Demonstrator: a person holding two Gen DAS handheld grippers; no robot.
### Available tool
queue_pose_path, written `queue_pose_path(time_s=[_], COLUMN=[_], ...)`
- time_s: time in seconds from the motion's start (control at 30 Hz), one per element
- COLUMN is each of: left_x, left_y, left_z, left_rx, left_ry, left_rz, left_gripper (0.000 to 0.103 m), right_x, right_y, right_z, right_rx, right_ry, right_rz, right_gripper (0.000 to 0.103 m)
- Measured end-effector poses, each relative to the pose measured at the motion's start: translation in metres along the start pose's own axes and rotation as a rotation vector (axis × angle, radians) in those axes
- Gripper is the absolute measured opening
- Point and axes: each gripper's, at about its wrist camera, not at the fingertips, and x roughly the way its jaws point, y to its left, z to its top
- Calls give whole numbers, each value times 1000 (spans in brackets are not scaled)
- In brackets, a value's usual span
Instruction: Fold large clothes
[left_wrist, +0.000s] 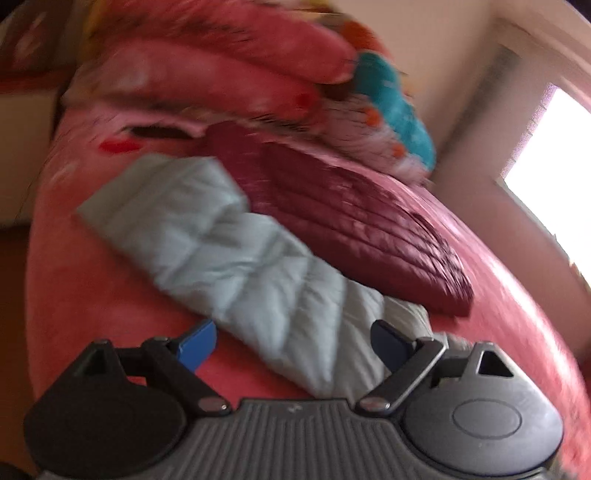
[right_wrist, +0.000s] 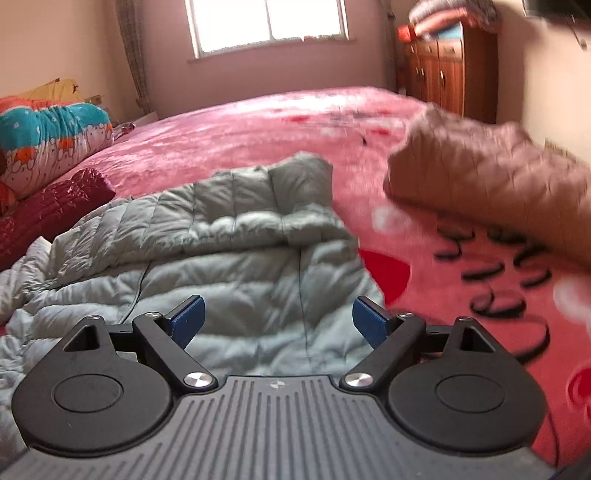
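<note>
A pale grey-green quilted down jacket (left_wrist: 218, 240) lies on the pink bed cover, a long sleeve or folded strip running diagonally up the left wrist view. My left gripper (left_wrist: 293, 343) hovers over its near end, jaws wide open, nothing between the blue pads. In the right wrist view the same jacket (right_wrist: 236, 251) lies rumpled, one part folded over at the far side. My right gripper (right_wrist: 277, 319) hangs just above it, also open and holding nothing. A dark red quilted jacket (left_wrist: 351, 218) lies beside the grey one.
Bedding rolls in pink, white and teal (left_wrist: 388, 99) are piled at the head of the bed. A brownish folded garment (right_wrist: 491, 173) sits at the right, blurred. Pink patterned bed cover (right_wrist: 258, 125) stretches toward a window (right_wrist: 269, 22) and a wooden cabinet (right_wrist: 443, 70).
</note>
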Motion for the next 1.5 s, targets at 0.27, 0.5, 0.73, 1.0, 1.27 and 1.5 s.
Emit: queue_pose_path(time_s=[0.27, 0.5, 0.73, 1.0, 1.27, 1.5], left_x=[21, 49, 63, 73, 57, 25], left_y=[69, 90, 99, 103, 84, 30], left_z=[34, 43, 51, 49, 58, 84], left_rx=[-331, -462, -532, -555, -478, -306], left_ry=[24, 27, 15, 36, -21, -109], left_rz=[0, -32, -75, -68, -120, -247], left_gripper=[91, 91, 90, 28, 3, 2], right_x=[-13, -15, -5, 5, 15, 20], right_y=[-13, -5, 10, 14, -5, -21], right_z=[-13, -18, -20, -19, -9, 2], right_rx=[73, 81, 26, -4, 88, 138], right_ry=[28, 28, 33, 10, -21, -64], right_rz=[-6, -9, 17, 25, 25, 37], right_gripper=[103, 103, 103, 103, 103, 103])
